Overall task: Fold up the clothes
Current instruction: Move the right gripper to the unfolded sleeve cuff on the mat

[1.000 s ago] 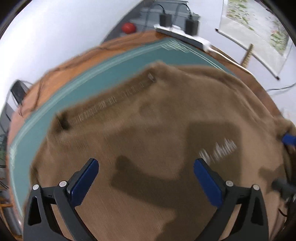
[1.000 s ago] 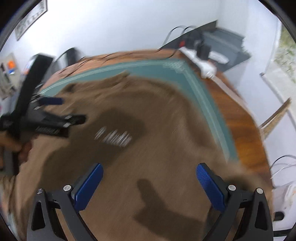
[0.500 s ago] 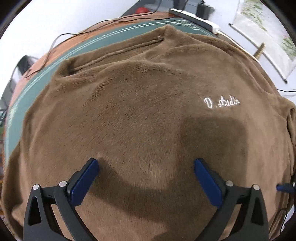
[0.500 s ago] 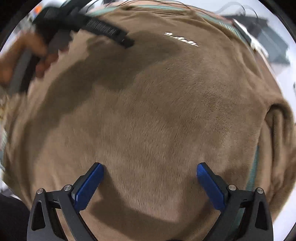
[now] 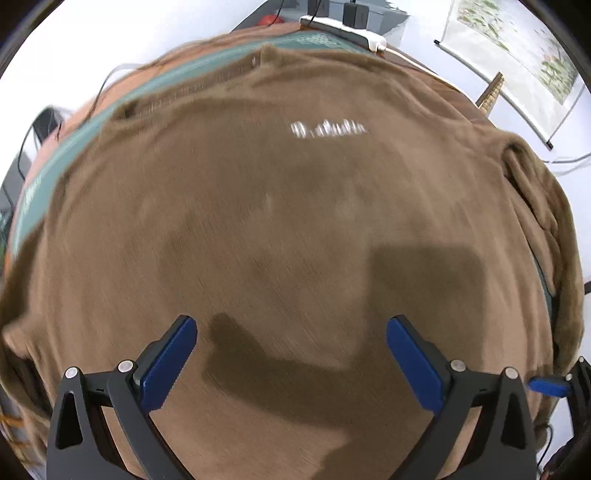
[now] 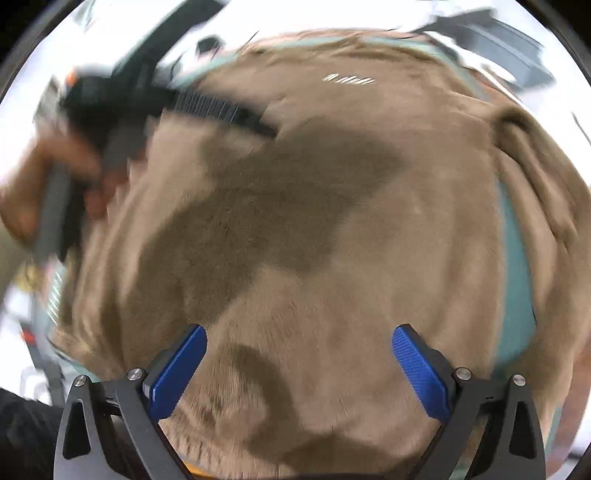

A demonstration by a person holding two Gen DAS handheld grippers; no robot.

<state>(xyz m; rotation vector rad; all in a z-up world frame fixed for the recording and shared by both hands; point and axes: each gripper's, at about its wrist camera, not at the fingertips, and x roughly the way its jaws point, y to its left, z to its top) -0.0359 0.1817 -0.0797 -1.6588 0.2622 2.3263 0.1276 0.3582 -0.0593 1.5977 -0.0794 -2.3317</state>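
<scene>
A brown fleece garment (image 5: 280,229) with white stitched lettering (image 5: 328,129) lies spread flat over a teal mat (image 5: 55,162). In the right wrist view the same garment (image 6: 332,229) fills the frame, its lettering (image 6: 349,79) far off. My left gripper (image 5: 291,354) hovers open just above the fabric, nothing between its blue pads. My right gripper (image 6: 299,365) is open too, over the garment's near part. The other gripper's body (image 6: 147,99) and the hand (image 6: 55,177) holding it show at upper left in the right wrist view. Both views are motion-blurred.
A white power strip (image 5: 343,35) with black plugs sits at the table's far edge. A wall chart (image 5: 517,55) hangs at the right. A folded sleeve (image 5: 535,192) bunches along the garment's right side. Cables trail off the left edge of the wooden table (image 5: 74,114).
Both grippers dropped close to the fabric half a second ago and have now lifted and pulled back a little. The garment still lies flat; both stay open.
</scene>
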